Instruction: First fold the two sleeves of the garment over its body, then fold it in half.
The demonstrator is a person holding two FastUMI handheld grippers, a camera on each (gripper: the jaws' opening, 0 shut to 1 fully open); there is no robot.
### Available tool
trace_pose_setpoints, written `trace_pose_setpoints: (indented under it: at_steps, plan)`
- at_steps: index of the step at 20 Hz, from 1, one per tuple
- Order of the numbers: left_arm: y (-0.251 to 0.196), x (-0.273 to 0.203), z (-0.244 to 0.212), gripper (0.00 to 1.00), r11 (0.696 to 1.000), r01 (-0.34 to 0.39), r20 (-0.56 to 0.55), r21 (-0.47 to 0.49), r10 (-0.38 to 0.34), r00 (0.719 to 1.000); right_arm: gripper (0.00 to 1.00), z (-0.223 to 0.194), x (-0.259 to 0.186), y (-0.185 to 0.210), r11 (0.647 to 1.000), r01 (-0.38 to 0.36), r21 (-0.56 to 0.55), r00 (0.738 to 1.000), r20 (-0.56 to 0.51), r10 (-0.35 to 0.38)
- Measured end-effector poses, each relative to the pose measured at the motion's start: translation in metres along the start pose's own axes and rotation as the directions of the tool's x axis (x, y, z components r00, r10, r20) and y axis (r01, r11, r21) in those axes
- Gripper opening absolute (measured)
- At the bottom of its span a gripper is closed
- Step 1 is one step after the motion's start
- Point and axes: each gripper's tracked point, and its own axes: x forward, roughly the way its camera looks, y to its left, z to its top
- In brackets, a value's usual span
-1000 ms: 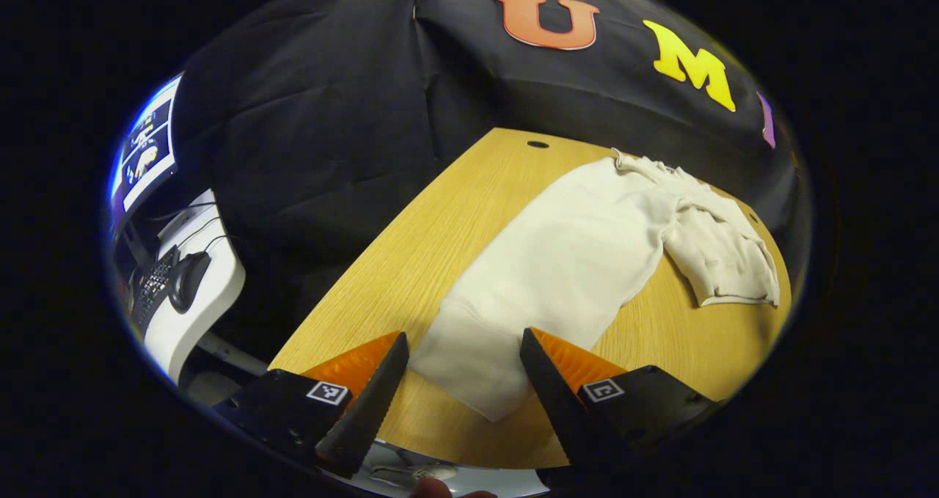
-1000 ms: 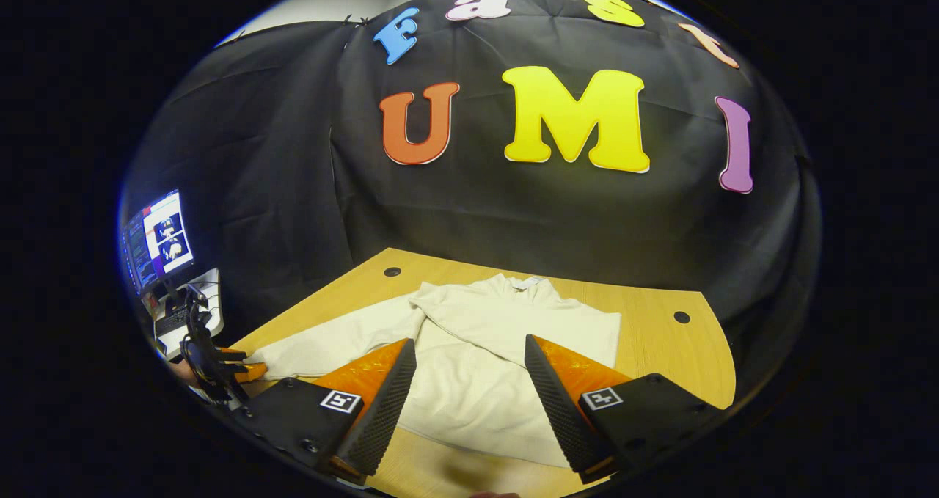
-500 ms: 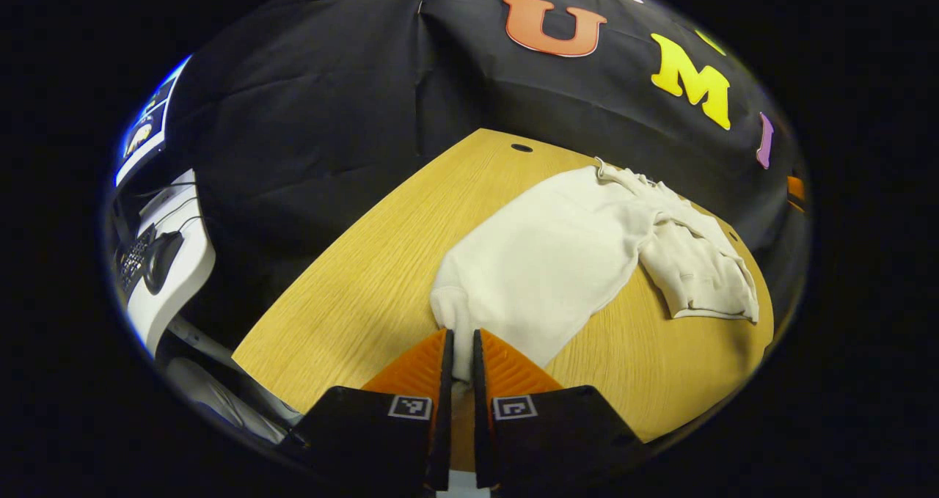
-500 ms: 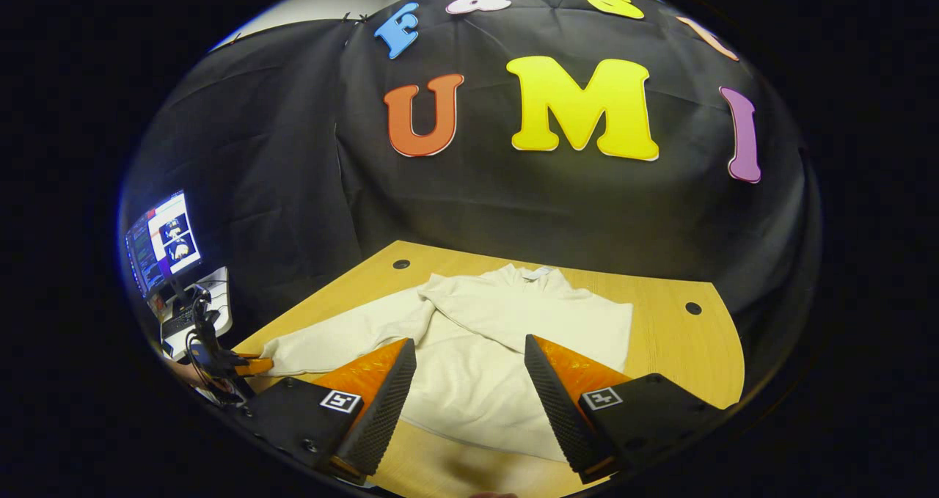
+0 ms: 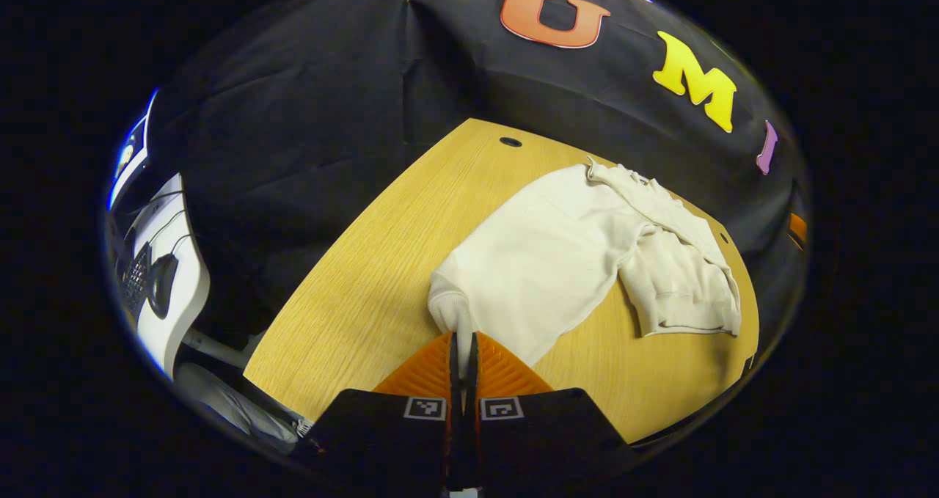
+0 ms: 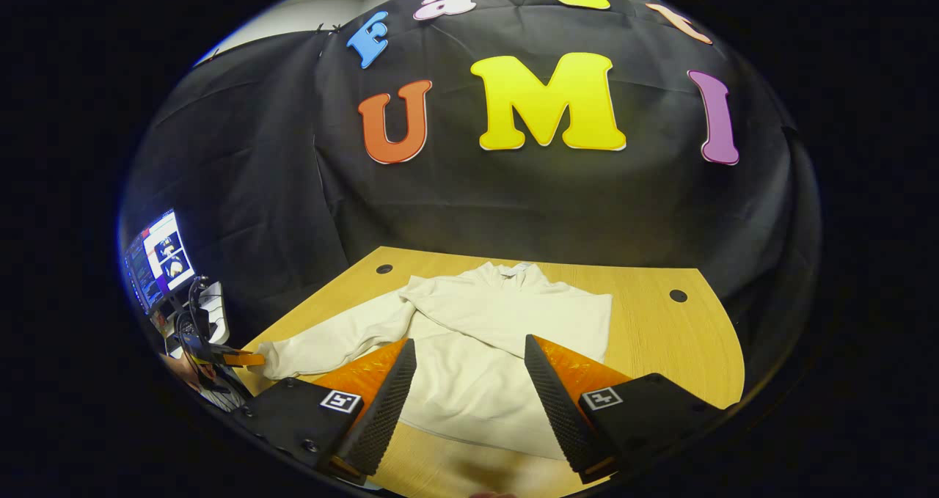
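Observation:
A cream sweatshirt (image 5: 557,256) lies flat on the wooden table (image 5: 367,293). Its left sleeve stretches toward the table's near corner, and my left gripper (image 5: 463,351) is shut on that sleeve's cuff (image 5: 453,313), lifting it slightly. The other sleeve (image 5: 675,285) lies folded across the body. In the right gripper view the sweatshirt (image 6: 484,337) spreads ahead, with the folded sleeve (image 6: 513,311) on top. My right gripper (image 6: 469,381) hovers open above the hem, holding nothing. My left gripper (image 6: 242,359) shows far left at the cuff (image 6: 268,359).
The table (image 6: 660,337) has cable holes near its far corners (image 6: 678,295). Beside the table's left end stands a white desk (image 5: 165,300) with a keyboard, a mouse and a lit monitor (image 6: 158,260). Black cloth walls close the back.
My left gripper closed on the sleeve cuff and raised it a little, bunching the sleeve toward the body. The right gripper stayed open, shifting only slightly.

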Motion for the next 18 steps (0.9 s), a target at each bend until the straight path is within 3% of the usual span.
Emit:
trace_pose_setpoints:
  at_steps: [6, 11, 18]
  plan:
    - [-0.045, -0.011, 0.064, 0.03, 0.997, 0.048, 0.098, -0.055, -0.042, 0.994, 0.93, 0.009, -0.015, -0.037, 0.999, 0.019, 0.04, 0.999, 0.039, -0.021]
    - [-0.089, -0.014, 0.147, 0.03, 0.991, 0.103, 0.204, -0.091, -0.083, 0.975, 0.93, 0.013, -0.036, -0.076, 0.994, 0.061, 0.094, 0.995, 0.079, -0.068]
    - [-0.158, -0.014, 0.275, 0.03, 0.986, 0.163, 0.312, 0.017, -0.161, 0.936, 0.93, 0.006, -0.065, -0.135, 0.98, 0.138, 0.141, 0.981, 0.119, -0.155]
